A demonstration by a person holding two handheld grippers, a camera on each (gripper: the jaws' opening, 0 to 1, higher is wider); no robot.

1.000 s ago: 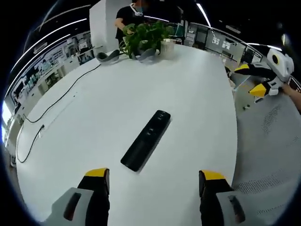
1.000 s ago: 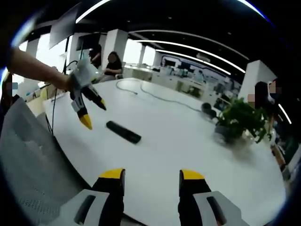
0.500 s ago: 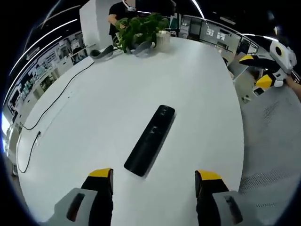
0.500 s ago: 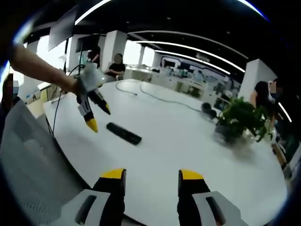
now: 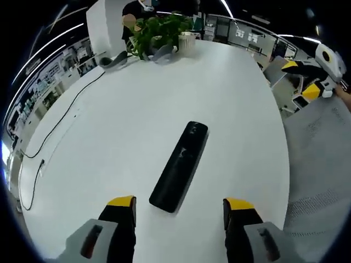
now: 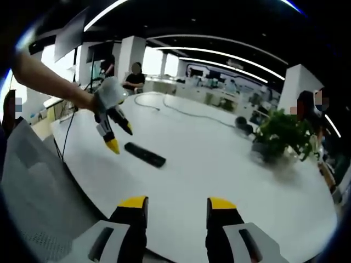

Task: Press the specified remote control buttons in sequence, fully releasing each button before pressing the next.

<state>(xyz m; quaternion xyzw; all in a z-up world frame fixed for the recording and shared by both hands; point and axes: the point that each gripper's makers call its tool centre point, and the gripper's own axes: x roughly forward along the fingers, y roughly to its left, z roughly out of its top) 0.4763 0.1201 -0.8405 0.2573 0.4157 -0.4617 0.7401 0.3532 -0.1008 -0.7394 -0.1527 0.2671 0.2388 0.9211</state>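
A long black remote control (image 5: 180, 166) lies flat on the white table (image 5: 126, 126), its near end just ahead of my left gripper (image 5: 180, 209). That gripper is open, its yellow-tipped jaws wide apart with nothing between them. In the right gripper view the same remote (image 6: 145, 154) lies far off on the table (image 6: 219, 159), and the left gripper (image 6: 120, 137) hangs above its end, held by a person's arm. My right gripper (image 6: 173, 205) is open and empty, over the table's near edge. It also shows at the left gripper view's right edge (image 5: 305, 79).
A potted green plant (image 5: 155, 34) and a white cup (image 5: 187, 45) stand at the table's far end. A black cable (image 5: 52, 131) trails along the left side. A grey mesh chair (image 5: 321, 164) sits off the right edge. People stand in the background.
The left gripper has moved closer to the remote, which now sits larger and nearer its jaws. The right gripper has barely moved.
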